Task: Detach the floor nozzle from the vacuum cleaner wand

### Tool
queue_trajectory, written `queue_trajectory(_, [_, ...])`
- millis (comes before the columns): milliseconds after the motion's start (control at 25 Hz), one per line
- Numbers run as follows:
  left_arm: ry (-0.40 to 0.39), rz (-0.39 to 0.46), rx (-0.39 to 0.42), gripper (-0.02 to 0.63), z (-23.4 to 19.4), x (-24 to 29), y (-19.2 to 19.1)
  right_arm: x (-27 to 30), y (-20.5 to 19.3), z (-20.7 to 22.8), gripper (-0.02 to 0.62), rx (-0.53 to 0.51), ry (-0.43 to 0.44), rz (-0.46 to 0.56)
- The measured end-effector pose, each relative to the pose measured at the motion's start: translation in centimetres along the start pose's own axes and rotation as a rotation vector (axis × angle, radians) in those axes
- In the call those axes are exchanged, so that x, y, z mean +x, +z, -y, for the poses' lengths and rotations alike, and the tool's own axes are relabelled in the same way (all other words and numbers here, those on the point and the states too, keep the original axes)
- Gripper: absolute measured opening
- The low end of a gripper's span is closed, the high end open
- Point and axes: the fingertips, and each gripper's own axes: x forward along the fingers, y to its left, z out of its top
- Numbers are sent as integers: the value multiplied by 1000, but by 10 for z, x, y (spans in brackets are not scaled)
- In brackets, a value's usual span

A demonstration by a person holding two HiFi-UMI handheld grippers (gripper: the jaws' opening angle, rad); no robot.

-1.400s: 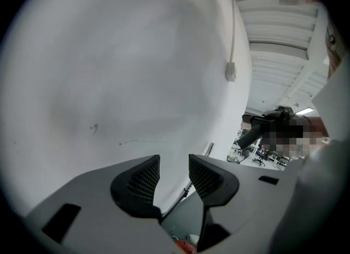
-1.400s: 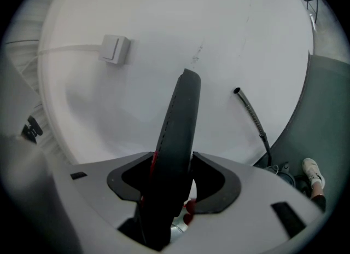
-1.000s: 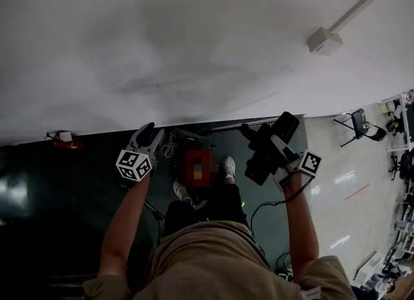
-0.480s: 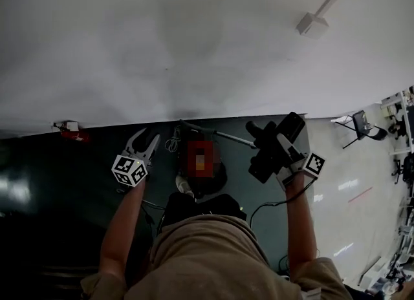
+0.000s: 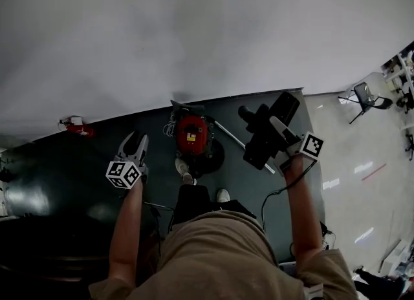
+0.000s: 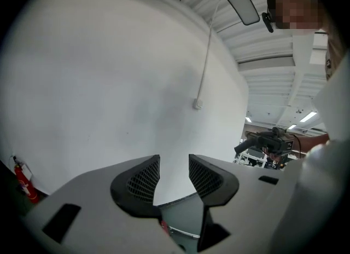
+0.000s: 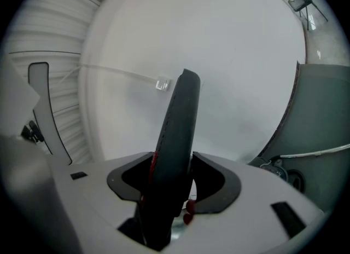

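Observation:
In the head view my right gripper [image 5: 275,138] is shut on the black floor nozzle [image 5: 265,134], held up off the floor at the right. The right gripper view shows the nozzle [image 7: 180,116] standing edge-on between the pads of that gripper [image 7: 172,162]. The red vacuum cleaner body [image 5: 192,134] sits on the dark floor ahead of the person's feet. Its metal wand [image 5: 228,137] lies slanting to the right, apart from the nozzle. My left gripper [image 5: 135,141] hovers left of the vacuum, open and empty [image 6: 173,162].
A white wall [image 5: 194,40] runs along the far edge of the dark floor mat [image 5: 77,163]. A red fire extinguisher [image 5: 76,126] stands by the wall at left. A coiled cable [image 5: 171,128] lies beside the vacuum. A chair [image 5: 365,95] stands on the light floor at right.
Both grippers have swung across the room with the person, the nozzle still in the right one. The red vacuum body now shows in full ahead of the feet.

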Motion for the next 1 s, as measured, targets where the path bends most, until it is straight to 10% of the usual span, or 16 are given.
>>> queue_trajectory(360, [13,19,35,156,86,-81,-19,-111,-42,-4,222,10,16,-31])
queue_trajectory(1000, [-38,21,41,156,94,-194,-47,-187,-157,-4,222,31,-64,5])
